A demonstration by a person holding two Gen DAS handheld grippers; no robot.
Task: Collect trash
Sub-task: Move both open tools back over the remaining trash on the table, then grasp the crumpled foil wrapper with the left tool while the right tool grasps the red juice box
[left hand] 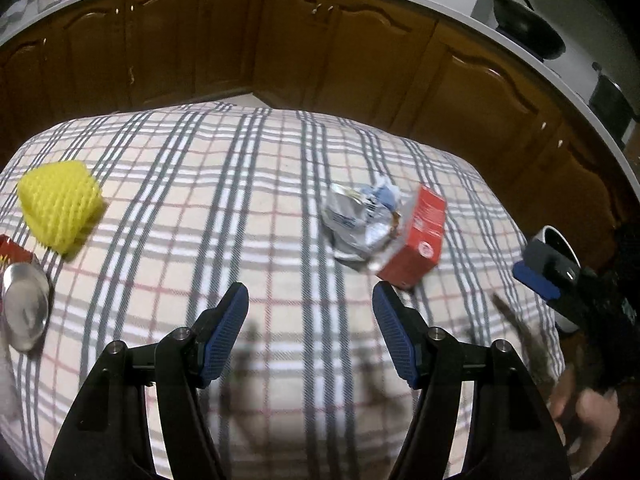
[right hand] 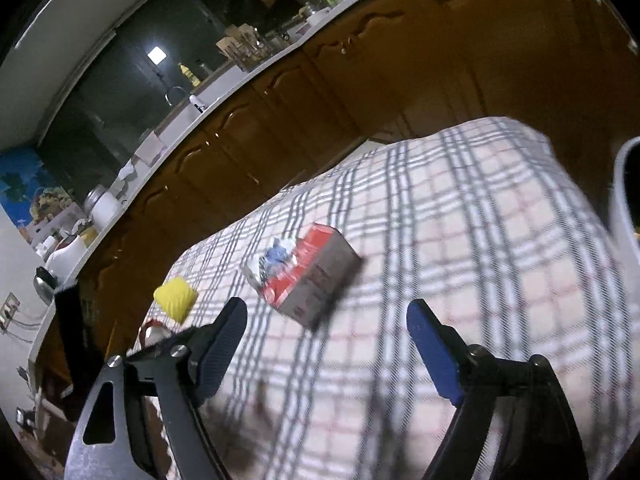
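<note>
A red carton [left hand: 416, 240] lies on the plaid tablecloth [left hand: 240, 184], with a crumpled silver-and-blue wrapper [left hand: 360, 216] touching its left side. A yellow foam net [left hand: 58, 204] sits at the far left. My left gripper [left hand: 310, 300] hovers open over bare cloth, short of the carton and wrapper. From the right wrist view, the red carton [right hand: 316, 276], the wrapper [right hand: 268, 264] and the yellow foam net [right hand: 176, 296] lie ahead. My right gripper [right hand: 326, 320] is open and empty, with the carton just beyond its fingertips. The right gripper shows at the left view's right edge.
A shiny metal spoon-like piece [left hand: 24, 308] and a red item [left hand: 12, 250] lie at the table's left edge. A white bin rim [right hand: 624, 208] stands at the right. Brown cabinets [left hand: 320, 48] under a white counter run behind the table. A black pan [left hand: 524, 24] sits on the counter.
</note>
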